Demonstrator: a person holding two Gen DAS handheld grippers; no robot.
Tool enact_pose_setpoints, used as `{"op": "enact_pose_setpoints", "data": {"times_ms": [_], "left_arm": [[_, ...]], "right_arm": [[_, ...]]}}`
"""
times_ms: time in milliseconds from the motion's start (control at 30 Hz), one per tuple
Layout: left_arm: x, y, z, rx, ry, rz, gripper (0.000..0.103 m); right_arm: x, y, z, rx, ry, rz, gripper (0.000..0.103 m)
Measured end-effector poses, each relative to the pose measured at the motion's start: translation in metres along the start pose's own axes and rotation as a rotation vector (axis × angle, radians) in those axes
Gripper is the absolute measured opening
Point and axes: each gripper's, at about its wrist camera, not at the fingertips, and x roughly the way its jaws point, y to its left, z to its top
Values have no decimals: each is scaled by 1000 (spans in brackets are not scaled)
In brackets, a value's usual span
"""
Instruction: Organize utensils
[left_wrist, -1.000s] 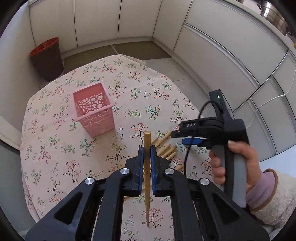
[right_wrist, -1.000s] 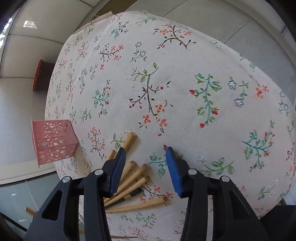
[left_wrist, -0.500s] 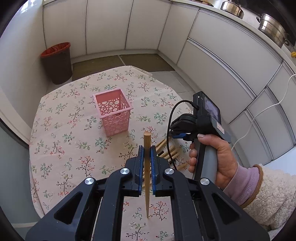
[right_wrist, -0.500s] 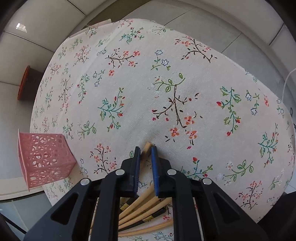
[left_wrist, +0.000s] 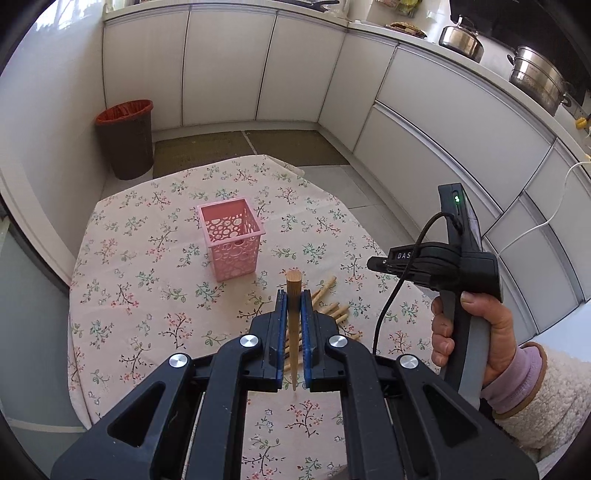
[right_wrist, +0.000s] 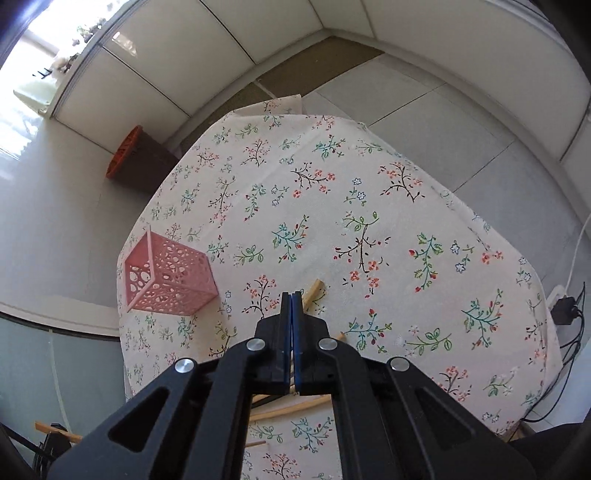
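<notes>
My left gripper (left_wrist: 293, 299) is shut on a wooden chopstick (left_wrist: 294, 284), which stands up between its blue pads above the floral table (left_wrist: 147, 295). A pink perforated basket (left_wrist: 232, 240) stands upright beyond it, a little to the left. More chopsticks (left_wrist: 332, 306) lie loose on the cloth just right of the left gripper. A hand holds my right gripper (left_wrist: 371, 263) raised above them. In the right wrist view the right gripper (right_wrist: 291, 295) is shut, with nothing visible between its pads. One chopstick (right_wrist: 314, 291) lies on the cloth just right of it; the basket (right_wrist: 166, 280) is at left.
A dark bin with a red liner (left_wrist: 127, 136) stands on the floor past the table's far left edge. White cabinets ring the room, and steel pots (left_wrist: 539, 77) sit on the counter at upper right. A cable and plug (right_wrist: 565, 314) hang off the table's right side.
The right gripper's jaws closed over the chopstick pile and it then lifted away from the cloth. The left gripper rose with its chopstick, so the table looks farther off.
</notes>
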Motion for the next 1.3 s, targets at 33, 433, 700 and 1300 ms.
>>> {"op": "enact_pose_setpoints", "data": {"times_ms": [33,433,700,1300], "left_arm": [[-2,0,-1,-7,-4,-1,6],[-20,6,-6,-11,-51,-8,6],[-29,15,-7,-24,-75,-12,7],[-65,5,1,-83,-183,32,7]], "right_arm": [[-1,-7,-1,17,27,-2,4],[89,-20,2,212,235,-121,34],[98,4,5,211,171,-276,14],[-93,38,-30,-219,-199,117,8]]}}
